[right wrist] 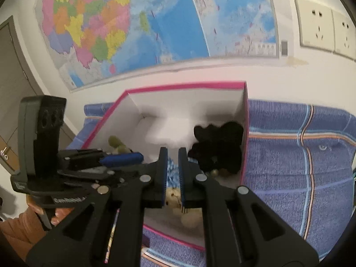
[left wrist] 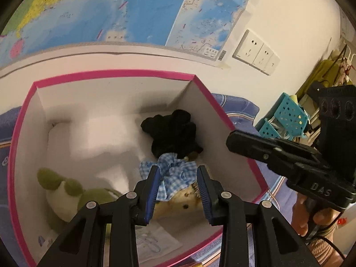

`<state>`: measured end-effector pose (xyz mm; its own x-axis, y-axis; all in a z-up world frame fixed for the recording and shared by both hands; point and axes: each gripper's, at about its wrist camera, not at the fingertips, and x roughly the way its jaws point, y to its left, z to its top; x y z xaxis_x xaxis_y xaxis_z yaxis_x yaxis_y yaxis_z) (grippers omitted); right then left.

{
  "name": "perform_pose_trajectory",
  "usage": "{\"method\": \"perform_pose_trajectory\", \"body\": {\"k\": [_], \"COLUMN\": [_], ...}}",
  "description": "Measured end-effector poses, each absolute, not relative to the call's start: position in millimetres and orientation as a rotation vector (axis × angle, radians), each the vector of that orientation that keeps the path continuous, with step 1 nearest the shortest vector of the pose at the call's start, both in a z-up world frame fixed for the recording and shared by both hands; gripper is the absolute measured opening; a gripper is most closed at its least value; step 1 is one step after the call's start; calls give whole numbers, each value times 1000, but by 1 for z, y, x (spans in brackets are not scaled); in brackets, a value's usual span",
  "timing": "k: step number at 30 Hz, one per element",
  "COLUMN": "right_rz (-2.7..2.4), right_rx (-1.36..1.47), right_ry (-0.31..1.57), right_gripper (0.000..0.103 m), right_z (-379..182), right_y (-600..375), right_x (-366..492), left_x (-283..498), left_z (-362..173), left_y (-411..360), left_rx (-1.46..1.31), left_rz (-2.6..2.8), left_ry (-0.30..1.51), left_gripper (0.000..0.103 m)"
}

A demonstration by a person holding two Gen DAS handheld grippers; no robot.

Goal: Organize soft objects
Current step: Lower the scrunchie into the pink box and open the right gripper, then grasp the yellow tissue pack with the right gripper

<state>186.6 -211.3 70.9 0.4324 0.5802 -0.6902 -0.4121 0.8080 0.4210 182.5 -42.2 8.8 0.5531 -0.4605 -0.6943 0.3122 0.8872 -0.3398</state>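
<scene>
A pink-edged white box (left wrist: 115,75) stands on a blue striped blanket (right wrist: 300,155) against the wall. Inside lie a black plush (left wrist: 173,131), a tan plush bear in blue gingham cloth (left wrist: 175,178) and a green-and-white plush (left wrist: 60,191). My left gripper (left wrist: 178,175) is open over the gingham bear, jaws either side of the cloth without touching it. My right gripper (right wrist: 172,162) hovers over the box's near side with jaws nearly closed and nothing between them; the bear (right wrist: 175,200) lies below. The black plush (right wrist: 218,146) sits in the box's right corner.
A map (right wrist: 155,22) and wall sockets (left wrist: 255,51) are on the wall behind the box. Teal baskets (left wrist: 287,115) stand to the right. A paper sheet (left wrist: 153,240) lies on the box floor. The right gripper's body (left wrist: 278,155) crosses above the box's right wall.
</scene>
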Motion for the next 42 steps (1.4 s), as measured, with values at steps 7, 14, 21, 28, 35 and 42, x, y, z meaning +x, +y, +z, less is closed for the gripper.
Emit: {"method": "perform_pose_trajectory", "body": {"k": [7,14,21,28,35,42], "right_rz": [655,734,809,816,829,817], "right_rx": [245,264,259,290,297,304], "right_ry": [971,929,922,1026,1130,1188], "right_gripper": [17,27,39,39,39,39], "right_z": [59,71,72,38,8,-11], "right_y": [-217,-225,-227,-220,-203,-193], "right_x": [179,140,95,75,66,62], "left_x": [171,128,86,61,50,41], "left_z": [8,22,27,8,-22,-49], "left_y": [-34,-21,1,17,16,8], "left_rx": [-177,-124,-122,-153,-149,-151], "left_rz": [-472,-487,-494,-478,-460,-470], "left_ry": [856,772,721,751,832,906], "left_gripper": [45,48,52,52,52,52]}}
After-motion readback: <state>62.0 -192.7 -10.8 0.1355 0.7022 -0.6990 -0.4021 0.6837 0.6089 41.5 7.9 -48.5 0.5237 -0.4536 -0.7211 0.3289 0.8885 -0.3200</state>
